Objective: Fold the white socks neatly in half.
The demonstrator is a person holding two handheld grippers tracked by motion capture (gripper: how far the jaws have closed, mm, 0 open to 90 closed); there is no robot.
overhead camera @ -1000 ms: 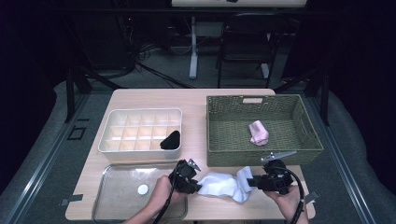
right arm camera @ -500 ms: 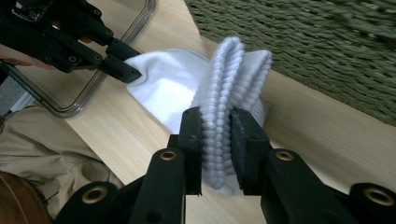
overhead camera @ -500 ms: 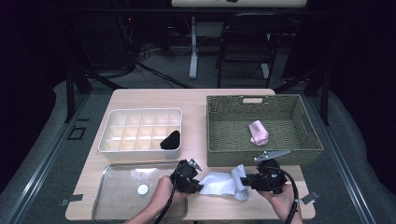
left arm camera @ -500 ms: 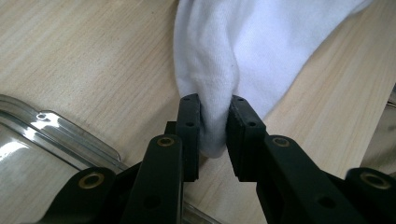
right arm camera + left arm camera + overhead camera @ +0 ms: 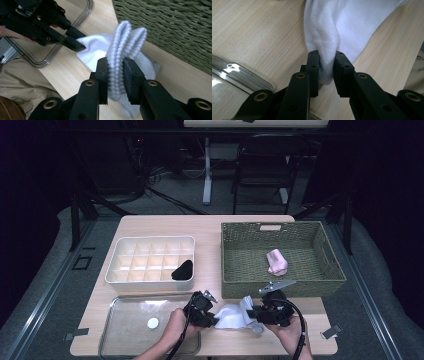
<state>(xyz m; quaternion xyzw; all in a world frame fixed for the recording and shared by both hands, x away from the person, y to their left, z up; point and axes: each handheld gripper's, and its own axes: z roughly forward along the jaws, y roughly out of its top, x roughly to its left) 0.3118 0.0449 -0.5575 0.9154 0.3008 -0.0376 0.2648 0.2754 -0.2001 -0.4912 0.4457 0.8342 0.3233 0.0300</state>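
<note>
A white sock [image 5: 234, 316] lies on the wooden table near its front edge, stretched between both grippers. My left gripper [image 5: 212, 316] is shut on the sock's smooth toe end [image 5: 325, 52], its pads [image 5: 313, 72] pinching the fabric. My right gripper [image 5: 252, 312] is shut on the ribbed cuff [image 5: 120, 65], which stands folded up between its pads [image 5: 130, 80]. In the right gripper view the left gripper [image 5: 75, 41] holds the far end of the sock [image 5: 95, 50].
A green woven basket [image 5: 240, 282] with a pink rolled item [image 5: 276, 261] stands behind the right gripper. A white divided box [image 5: 125, 251] holds a black item [image 5: 183, 270]. A clear tray [image 5: 120, 330] with a small white disc [image 5: 153, 323] lies at the front left.
My right gripper has moved left toward the left gripper with the cuff in it, so the sock bunches shorter between them. The left gripper has stayed in place.
</note>
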